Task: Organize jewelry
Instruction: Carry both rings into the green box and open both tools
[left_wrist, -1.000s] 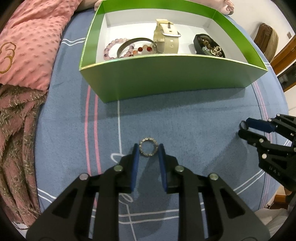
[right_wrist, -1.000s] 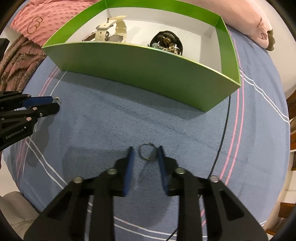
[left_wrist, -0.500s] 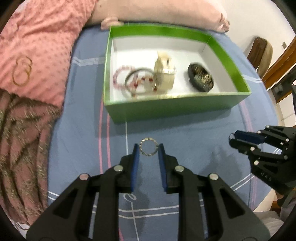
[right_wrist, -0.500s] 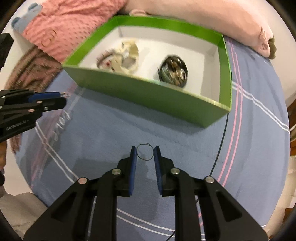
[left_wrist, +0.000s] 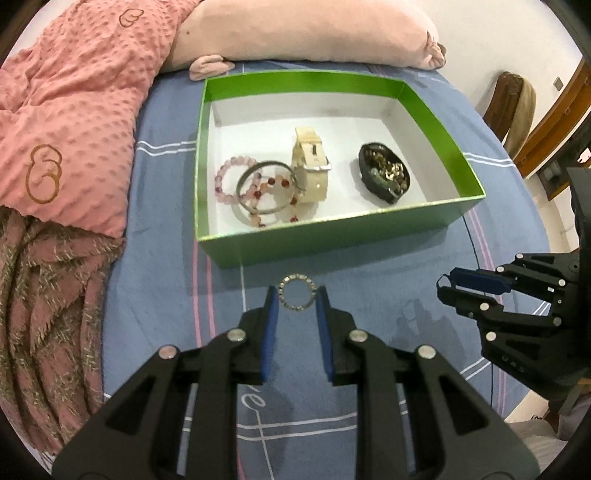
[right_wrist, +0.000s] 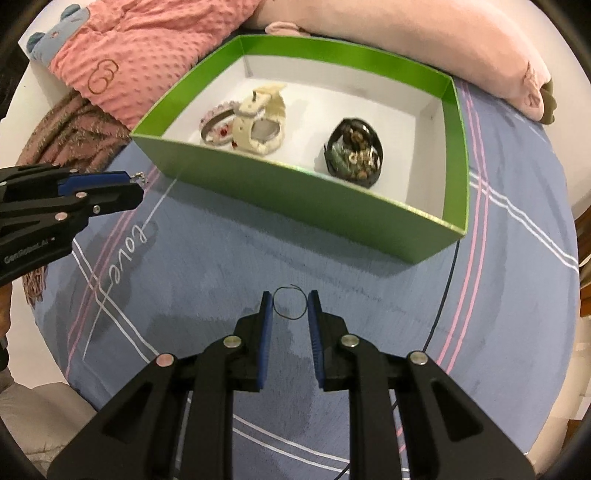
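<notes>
Holding, left tongs (left_wrist: 297, 306): clenched on beaded ring (left_wrist: 297, 297), above the bed (left_wrist: 166, 266).
Right tongs (right_wrist: 290, 306): gripping thin wire hoop (right_wrist: 290, 303).
Green box (left_wrist: 332, 236): beyond both, holding bracelets (left_wrist: 255, 192), watch (left_wrist: 310, 170).

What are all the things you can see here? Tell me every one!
box: one, green outside, white inside, on the bed
watch: one, cream, in the box
bead bracelets: two, pink and red-dotted, in the box
bangle: one, grey metal, on the bracelets
dish: one, black, full of trinkets, in the box
sheet: one, blue, striped
blanket: one, pink, left
pillow: one, pink, behind the box
sparkly ring: one, in the left gripper
wire ring: one, thin, in the right gripper
</notes>
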